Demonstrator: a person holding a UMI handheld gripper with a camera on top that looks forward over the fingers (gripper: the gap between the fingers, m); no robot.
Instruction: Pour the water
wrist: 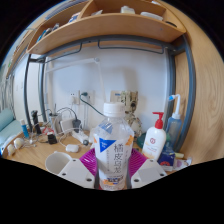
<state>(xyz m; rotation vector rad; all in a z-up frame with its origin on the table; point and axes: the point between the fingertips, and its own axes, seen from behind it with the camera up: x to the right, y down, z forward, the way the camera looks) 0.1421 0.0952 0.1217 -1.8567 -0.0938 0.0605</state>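
Setting: cluttered worktop (40, 152) under a wooden shelf (100, 25).
Bottle: clear water bottle (112, 142), white cap, stood upright.
Claw: claw (106, 172) fingers pressed the bottle's sides, gripping it.
Nearby: white pump bottle (156, 138) stood right.

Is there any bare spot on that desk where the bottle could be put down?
The gripper is shut on the water bottle. The desk looks bare just left of the bottle, ahead of the white mug. Far left is crowded with small items; right, the pump bottle and spray bottle fill it.
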